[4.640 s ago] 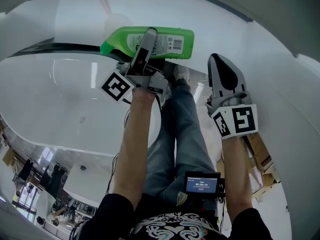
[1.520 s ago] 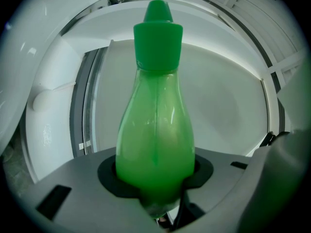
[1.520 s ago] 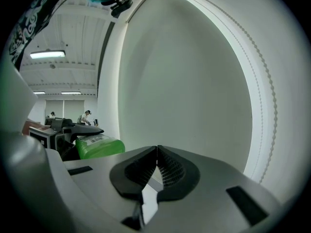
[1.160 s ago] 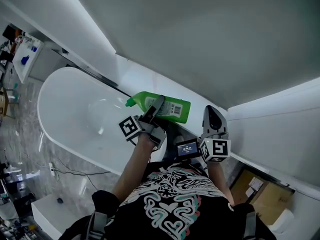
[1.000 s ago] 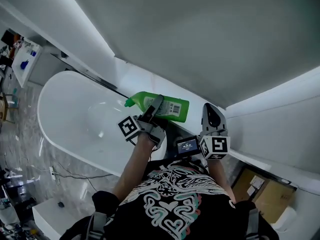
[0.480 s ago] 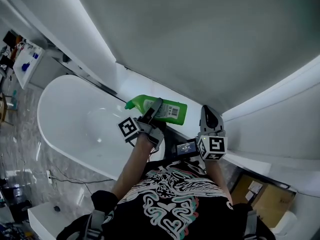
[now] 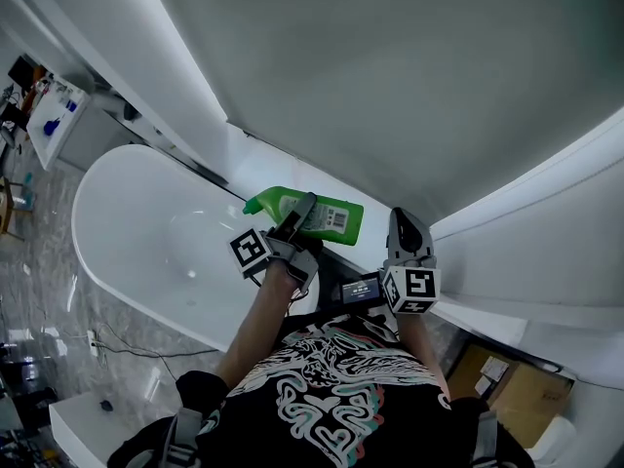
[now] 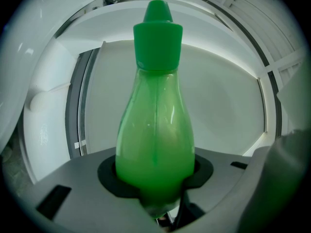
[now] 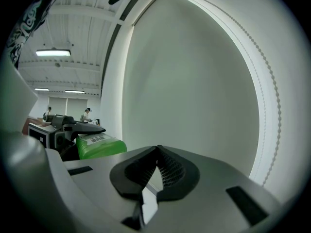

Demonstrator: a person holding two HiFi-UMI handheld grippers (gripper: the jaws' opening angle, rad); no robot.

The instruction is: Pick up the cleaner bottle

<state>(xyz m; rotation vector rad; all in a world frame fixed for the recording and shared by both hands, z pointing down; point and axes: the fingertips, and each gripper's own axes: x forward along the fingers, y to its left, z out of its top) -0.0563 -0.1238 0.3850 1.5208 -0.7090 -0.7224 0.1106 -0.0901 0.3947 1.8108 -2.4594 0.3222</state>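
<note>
I'm looking at a person in a black patterned shirt (image 7: 331, 383) standing at the right end of a white bathtub (image 7: 146, 227), with 1 gripper in each hand.

The left gripper (image 7: 304, 210), just left of center in the head view, is gripping the cleaner bottle (image 7: 336, 222). Its fingers (image 8: 73, 188) are standing fairly wide and pressing on both sides of the bottle's lower body. The bottle is clear green plastic filled with green liquid. It is lying level in the grip, with its green cap pointing to the left of the head view, over the end of the tub. A white barcode label is showing on its flat side. In the left gripper view the bottle is filling the middle of the frame, cap at the top, with the white basin behind it.

The right gripper (image 7: 403, 224) is hovering just right of the bottle, apart from it, and is facing a pale wall. Its fingers (image 9: 171, 173) are meeting at the tips with nothing between them. The bottle's base end is showing at the middle left of the right gripper view.

A small lit screen (image 7: 359, 289) is sitting between the 2 forearms.
</note>
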